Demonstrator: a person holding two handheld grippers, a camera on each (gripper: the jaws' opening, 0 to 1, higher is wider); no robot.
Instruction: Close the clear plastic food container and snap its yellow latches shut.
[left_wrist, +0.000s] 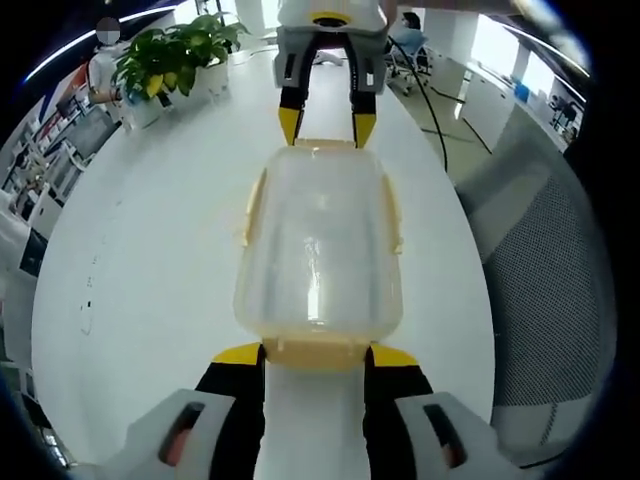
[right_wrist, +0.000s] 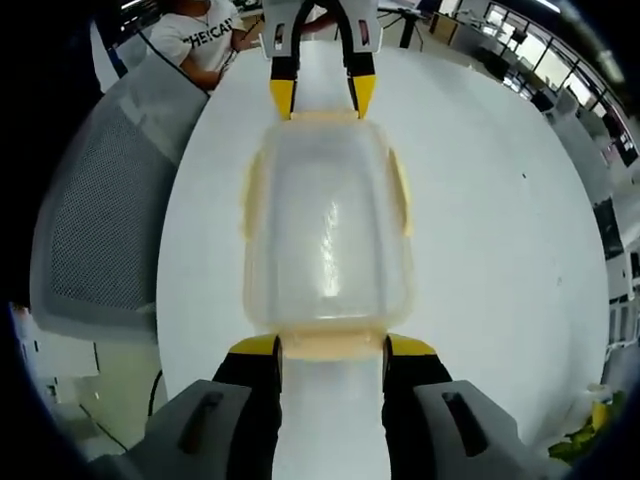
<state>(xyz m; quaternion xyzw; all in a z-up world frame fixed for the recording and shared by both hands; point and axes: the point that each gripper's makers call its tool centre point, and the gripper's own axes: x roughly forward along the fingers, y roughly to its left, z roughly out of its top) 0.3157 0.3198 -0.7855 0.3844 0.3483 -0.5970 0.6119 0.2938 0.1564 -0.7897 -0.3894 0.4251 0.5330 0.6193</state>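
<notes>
You've got one white counter (left_wrist: 150, 250) under everything, broad and round-edged, with one grey mesh chair (left_wrist: 560, 290) tucked against its side; from the right gripper view that same chair (right_wrist: 95, 230) sits on the other flank. One potted plant (left_wrist: 180, 55) stands at the far end of the counter in the left gripper view, and a person in a white T-shirt (right_wrist: 205, 35) sits beyond the counter's far end in the right gripper view.

Now the one clear plastic food container (left_wrist: 320, 250), lying flat on the counter, lid on, right between your two tools and lengthwise to both. In the right gripper view the container (right_wrist: 325, 230) runs straight away from you. Count four yellow latches: two on the long sides (left_wrist: 252, 205) and one at each short end (left_wrist: 315, 352). Whether any of them is clicked home I can't quite tell through the glare.

Your left tool (left_wrist: 316, 358) has its two yellow-tipped jaws spread wide, straddling the near end latch and nothing gripped. Your right tool (right_wrist: 328, 350) matches it at the opposite end, jaws wide either side of that end latch (right_wrist: 330, 345), and it faces you across the container (left_wrist: 326, 125).
</notes>
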